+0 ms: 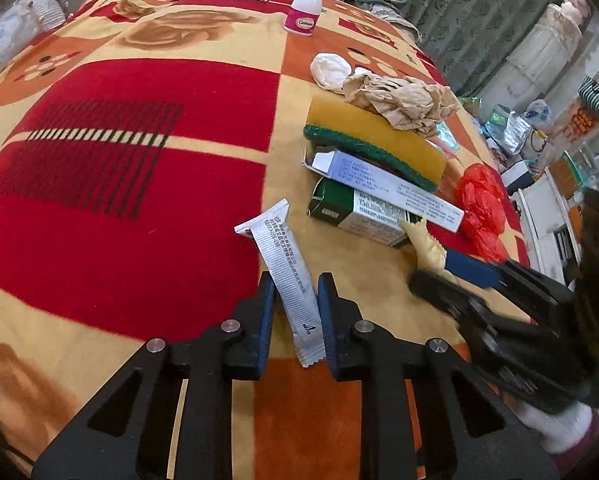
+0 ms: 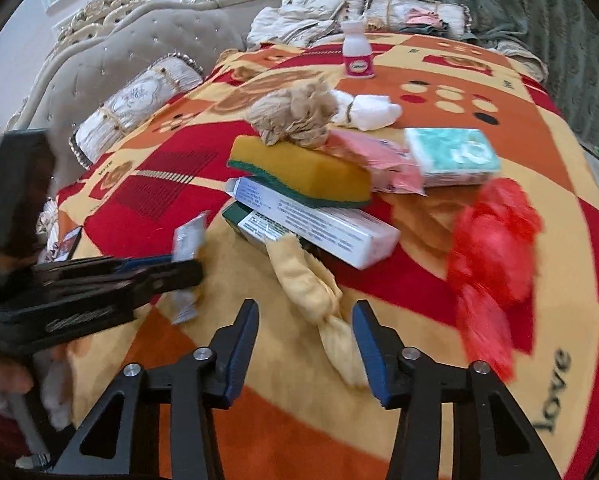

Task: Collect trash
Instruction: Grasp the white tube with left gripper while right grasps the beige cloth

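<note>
A silver-white sachet (image 1: 287, 272) lies lengthwise on the patterned blanket (image 1: 139, 152), and my left gripper (image 1: 296, 288) is shut on its lower half. The right wrist view shows the same left gripper (image 2: 185, 266) pinching the sachet (image 2: 187, 240). My right gripper (image 2: 307, 316) stands open over a knotted yellow cloth (image 2: 311, 284); the cloth runs between the fingers and lies against the right one. In the left wrist view the right gripper (image 1: 439, 270) sits at the end of that cloth (image 1: 425, 242).
Behind the cloth is a pile: a green box (image 1: 351, 208), a white box (image 1: 387, 188), a yellow-green sponge (image 1: 379, 136), crumpled brown paper (image 1: 403, 100) and a white wad (image 1: 329, 70). A red plastic bag (image 2: 495, 240), a tissue pack (image 2: 451, 156) and a white bottle (image 1: 305, 8) lie around.
</note>
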The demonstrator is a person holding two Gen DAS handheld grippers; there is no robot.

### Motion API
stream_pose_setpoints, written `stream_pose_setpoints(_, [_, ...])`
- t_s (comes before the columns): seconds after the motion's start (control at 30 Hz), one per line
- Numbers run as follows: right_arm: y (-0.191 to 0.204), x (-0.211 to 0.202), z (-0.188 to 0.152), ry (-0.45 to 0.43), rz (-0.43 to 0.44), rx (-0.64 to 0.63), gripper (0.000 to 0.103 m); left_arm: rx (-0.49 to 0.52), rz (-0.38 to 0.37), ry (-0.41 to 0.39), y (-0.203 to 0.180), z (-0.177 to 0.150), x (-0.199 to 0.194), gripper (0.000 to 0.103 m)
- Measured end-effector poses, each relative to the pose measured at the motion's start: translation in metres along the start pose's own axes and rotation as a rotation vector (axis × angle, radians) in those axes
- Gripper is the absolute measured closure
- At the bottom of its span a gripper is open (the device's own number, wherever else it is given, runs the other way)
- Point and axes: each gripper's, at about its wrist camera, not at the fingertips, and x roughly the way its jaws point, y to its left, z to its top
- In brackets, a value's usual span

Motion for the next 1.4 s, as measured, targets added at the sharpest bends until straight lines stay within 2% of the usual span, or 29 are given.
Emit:
stream_pose_setpoints(0.17, [0.001, 0.015, 0.003, 0.009, -0.034, -0.025, 0.083, 0.01, -0.018, -0.004, -0.004, -0.008, -0.011, 0.086])
stream_pose_setpoints(0.27, [-0.005, 0.003, -0.002, 0.005, 0.003, 0.008, 0.085, 0.024, -0.031, -0.011, -0.012, -0.011, -0.016, 0.087])
stream_pose_setpoints(0.4, [-0.01, -0.024, -0.015, -0.021, 0.007, 0.033, 0.085, 0.052, -0.056, -0.01, -0.028, -0.018, -0.019, 0.089])
stream_pose_setpoints(0.57, [-0.015, -0.049, -0.033, -0.027, -0.009, 0.048, 0.085, 0.065, -0.046, 0.008, -0.038, -0.029, -0.016, 0.089])
stream_pose_setpoints(0.7, [-0.019, -0.064, -0.05, -0.026, -0.019, 0.054, 0.085, 0.054, 0.001, -0.041, -0.032, -0.034, -0.023, 0.087])
stream_pose_setpoints(0.77, [-0.021, -0.071, -0.056, -0.032, -0.019, 0.064, 0.085, 0.042, 0.01, -0.056, -0.026, -0.033, -0.025, 0.083])
stream_pose_setpoints(0.83, [-0.023, -0.076, -0.061, -0.04, -0.014, 0.077, 0.085, 0.034, 0.029, -0.067, -0.022, -0.032, -0.024, 0.061])
stream_pose_setpoints(0.87, [-0.024, -0.077, -0.063, -0.041, -0.013, 0.08, 0.085, 0.03, 0.038, -0.068, -0.02, -0.031, -0.022, 0.059])
stream_pose_setpoints(1.0, [-0.024, -0.079, -0.068, -0.037, -0.017, 0.084, 0.085, 0.028, 0.076, -0.038, -0.015, -0.031, -0.007, 0.058])
stream_pose_setpoints(1.1, [-0.025, -0.081, -0.071, -0.038, -0.016, 0.086, 0.085, 0.032, 0.086, -0.056, -0.011, -0.032, -0.003, 0.062])
stream_pose_setpoints(1.13, [-0.024, -0.082, -0.072, -0.038, -0.016, 0.086, 0.085, 0.029, 0.09, -0.057, -0.01, -0.031, -0.004, 0.076])
stream_pose_setpoints(1.17, [-0.024, -0.082, -0.071, -0.038, -0.016, 0.086, 0.085, 0.027, 0.09, -0.053, -0.009, -0.031, -0.004, 0.086])
stream_pose_setpoints(1.2, [-0.025, -0.082, -0.072, -0.039, -0.016, 0.086, 0.085, 0.022, 0.079, -0.041, -0.008, -0.031, -0.004, 0.089])
stream_pose_setpoints(1.4, [-0.028, -0.089, -0.077, -0.055, -0.016, 0.104, 0.085, 0.026, 0.002, -0.038, -0.024, -0.036, -0.015, 0.089])
